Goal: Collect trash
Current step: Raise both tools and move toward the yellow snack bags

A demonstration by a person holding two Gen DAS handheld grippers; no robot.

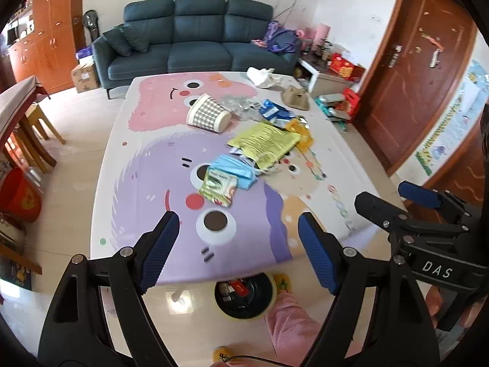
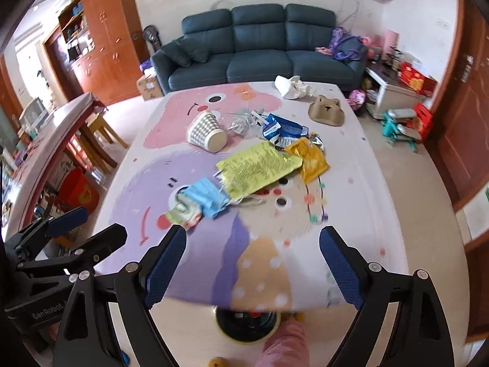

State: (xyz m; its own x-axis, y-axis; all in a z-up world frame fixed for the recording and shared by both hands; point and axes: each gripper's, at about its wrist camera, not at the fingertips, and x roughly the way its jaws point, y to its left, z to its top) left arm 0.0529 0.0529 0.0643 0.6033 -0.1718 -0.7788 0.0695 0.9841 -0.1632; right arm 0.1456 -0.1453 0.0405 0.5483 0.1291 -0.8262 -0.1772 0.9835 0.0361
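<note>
Trash sits mid-table on the pastel cartoon-print tablecloth (image 1: 146, 183): crumpled yellow printed wrapper (image 1: 266, 142), blue face mask (image 1: 237, 169), green snack packet (image 1: 218, 185), tipped checkered paper cup (image 1: 207, 113) (lying sideways). Left gripper (image 1: 238, 250) & right gripper (image 2: 253, 263) both spread wide, empty, near table's front edge.

Cartoon-print table (image 1: 146, 159) strewn with wrappers (image 1: 266, 140), tipped cup (image 1: 207, 112).
</note>
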